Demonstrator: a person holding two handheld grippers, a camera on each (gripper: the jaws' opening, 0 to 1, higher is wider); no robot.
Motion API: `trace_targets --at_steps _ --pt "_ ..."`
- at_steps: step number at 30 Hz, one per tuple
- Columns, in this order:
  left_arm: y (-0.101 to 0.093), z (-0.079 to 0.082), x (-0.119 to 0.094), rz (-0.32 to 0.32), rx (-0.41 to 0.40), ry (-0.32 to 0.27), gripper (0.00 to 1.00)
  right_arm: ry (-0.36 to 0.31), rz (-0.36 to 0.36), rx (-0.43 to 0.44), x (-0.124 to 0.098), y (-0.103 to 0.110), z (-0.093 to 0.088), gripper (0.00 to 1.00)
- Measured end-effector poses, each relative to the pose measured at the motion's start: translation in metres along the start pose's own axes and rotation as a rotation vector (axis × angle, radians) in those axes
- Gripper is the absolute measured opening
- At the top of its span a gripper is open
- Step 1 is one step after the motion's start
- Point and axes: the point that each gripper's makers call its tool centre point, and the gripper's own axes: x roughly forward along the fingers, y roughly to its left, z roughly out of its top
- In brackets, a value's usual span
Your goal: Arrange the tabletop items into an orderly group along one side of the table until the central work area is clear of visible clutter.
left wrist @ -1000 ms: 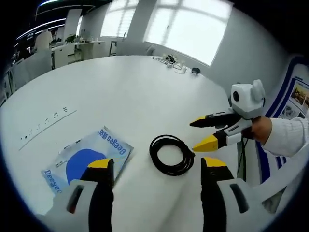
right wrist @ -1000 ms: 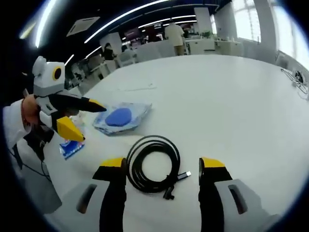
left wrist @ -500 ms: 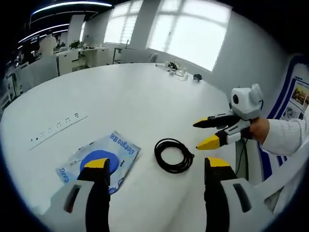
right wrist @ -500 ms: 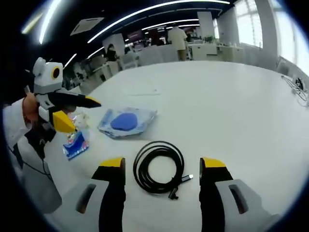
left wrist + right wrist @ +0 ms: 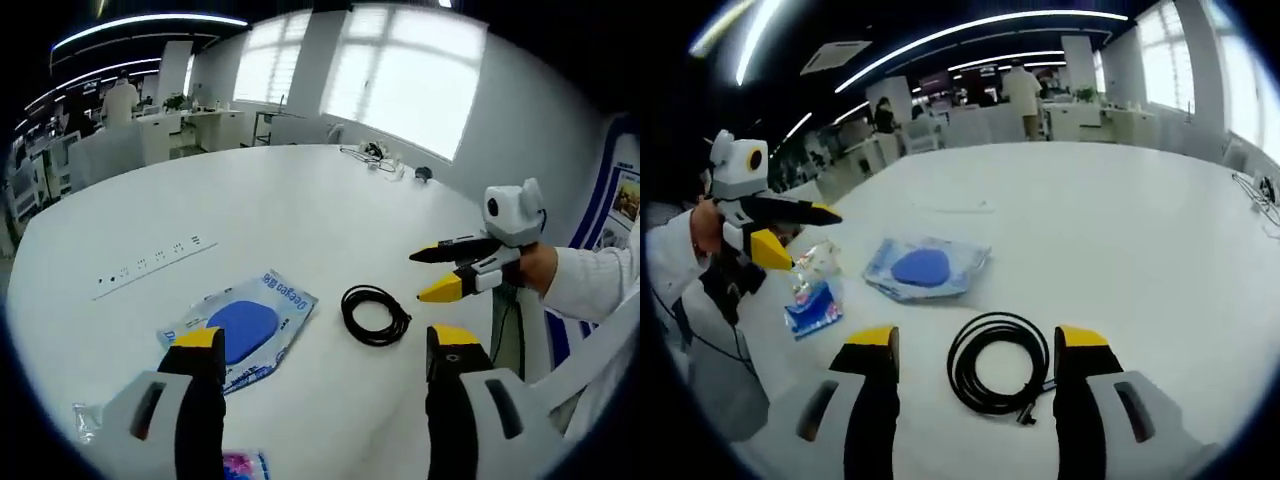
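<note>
A coiled black cable (image 5: 375,315) lies on the white round table (image 5: 280,210), with a flat blue-and-white packet (image 5: 240,328) to its left. My left gripper (image 5: 325,345) stands open above the table's near edge, nothing between its jaws. My right gripper (image 5: 420,277) comes in from the right, open, just beside the cable. In the right gripper view the cable (image 5: 1000,365) lies between the open jaws of the right gripper (image 5: 976,340), below them. The blue packet (image 5: 925,268) is beyond it, and the left gripper (image 5: 810,238) hangs open at the left.
A small blue packet (image 5: 812,305) and a clear wrapper (image 5: 818,260) lie near the table edge by the left gripper. A socket strip (image 5: 150,265) is set in the table. Loose cables (image 5: 375,152) sit at the far side. People and desks stand behind.
Both views have drawn back and up, so the cable and blue packet look smaller and farther. The small packets near the edge have come into view. Nothing was taken hold of.
</note>
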Motion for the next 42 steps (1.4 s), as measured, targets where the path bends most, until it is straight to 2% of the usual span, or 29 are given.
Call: trace_targets --at_steps 6,20,34,42 --pt "0.014 -0.003 -0.028 0.048 0.0 -0.022 0.84 -0.007 0.023 -0.016 0.005 0.016 0.007 0.6" --pt "0.047 -0.022 -0.09 0.155 -0.042 -0.048 0.84 -0.031 0.099 -0.061 0.027 0.068 0.024 0.59" --pt "0.072 -0.055 -0.148 0.262 -0.114 -0.071 0.83 -0.034 0.193 -0.11 0.052 0.126 0.036 0.57" --pt "0.081 -0.07 -0.172 0.313 -0.154 -0.094 0.82 -0.018 0.249 -0.146 0.066 0.156 0.036 0.57"
